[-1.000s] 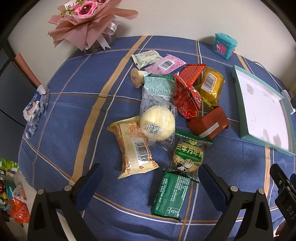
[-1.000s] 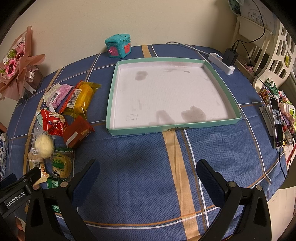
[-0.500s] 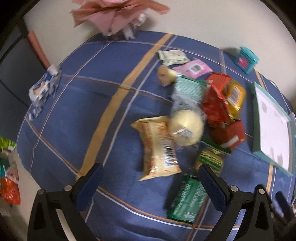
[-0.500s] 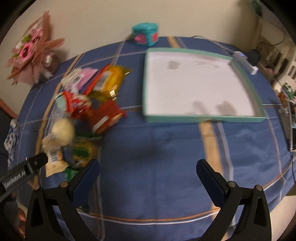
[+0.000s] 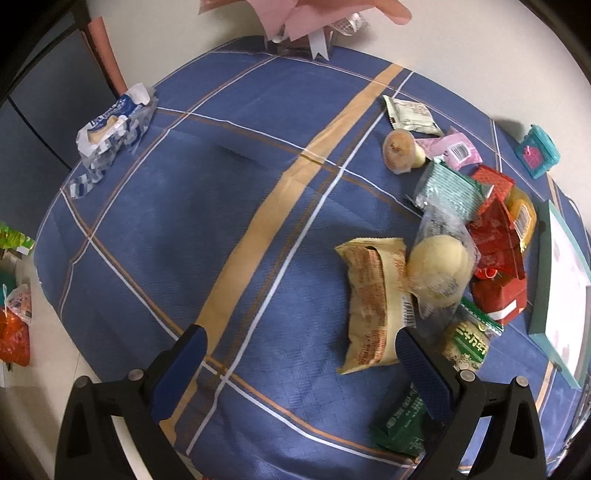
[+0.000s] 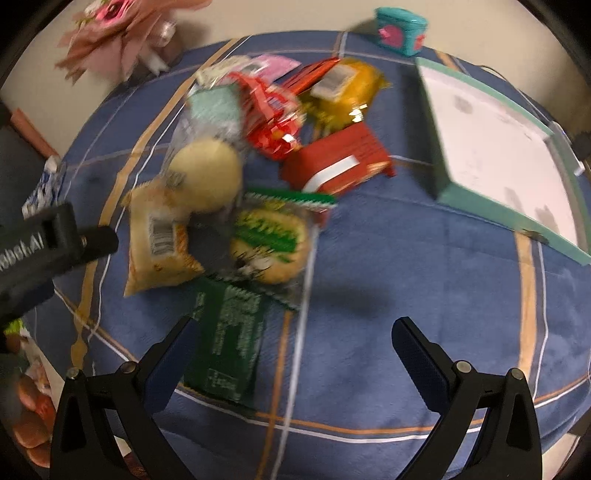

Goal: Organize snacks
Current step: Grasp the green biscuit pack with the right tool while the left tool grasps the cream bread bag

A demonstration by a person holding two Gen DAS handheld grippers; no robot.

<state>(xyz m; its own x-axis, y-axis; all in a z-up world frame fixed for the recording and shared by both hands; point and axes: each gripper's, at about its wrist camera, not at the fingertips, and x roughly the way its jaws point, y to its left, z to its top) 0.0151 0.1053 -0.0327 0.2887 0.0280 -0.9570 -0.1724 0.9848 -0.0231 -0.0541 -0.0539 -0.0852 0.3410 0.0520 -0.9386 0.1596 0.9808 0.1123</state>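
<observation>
A heap of snack packets lies on the blue checked tablecloth (image 5: 184,221). It holds a tan wafer packet (image 5: 373,306) (image 6: 159,236), a pale round bun (image 5: 437,273) (image 6: 207,171), a green biscuit packet (image 6: 273,240), a dark green packet (image 6: 229,339) (image 5: 400,424), a red box (image 6: 336,166) (image 5: 496,299) and a yellow packet (image 6: 340,88). The teal-rimmed white tray (image 6: 491,122) (image 5: 557,280) lies right of the heap. My left gripper (image 5: 299,365) is open above bare cloth left of the heap. My right gripper (image 6: 295,347) is open, its left finger over the dark green packet.
A pink bouquet (image 6: 122,40) stands at the table's far edge, and a small teal box (image 6: 400,26) (image 5: 537,151) sits behind the tray. A blue-white wrapper (image 5: 114,129) lies near the left rim. The left gripper's body (image 6: 40,243) juts in at the left of the right wrist view.
The left gripper has swung left, so the heap now sits at its right. The right gripper has swung left from the tray toward the heap and come closer to it. Both stayed open.
</observation>
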